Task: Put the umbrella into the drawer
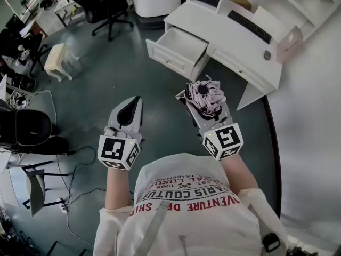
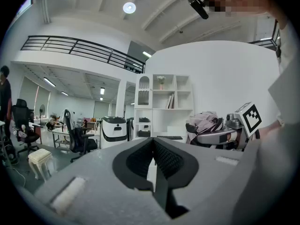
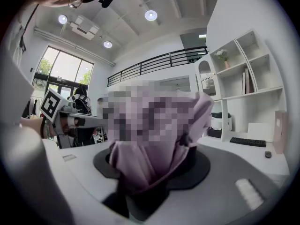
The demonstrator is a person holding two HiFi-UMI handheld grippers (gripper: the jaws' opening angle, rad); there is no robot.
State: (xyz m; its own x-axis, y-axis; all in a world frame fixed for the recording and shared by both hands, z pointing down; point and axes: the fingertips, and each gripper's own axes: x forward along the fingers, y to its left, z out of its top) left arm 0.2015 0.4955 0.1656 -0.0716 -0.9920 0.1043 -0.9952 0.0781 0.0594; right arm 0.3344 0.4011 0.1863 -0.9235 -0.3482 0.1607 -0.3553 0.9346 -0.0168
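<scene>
Umbrella (image 1: pixel 210 92) | folded, long axis upright, pinched in right gripper (image 1: pixel 204 104) | short of open drawer (image 1: pixel 178 47), floor (image 1: pixel 117 68) between | left gripper (image 1: pixel 136 103) pressed shut

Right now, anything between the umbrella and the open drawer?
Nothing visible. The umbrella sits clamped in the right claw, the drawer stands open ahead of it, and only floor lies between. The left claw is off to the side, out of that path.
</scene>
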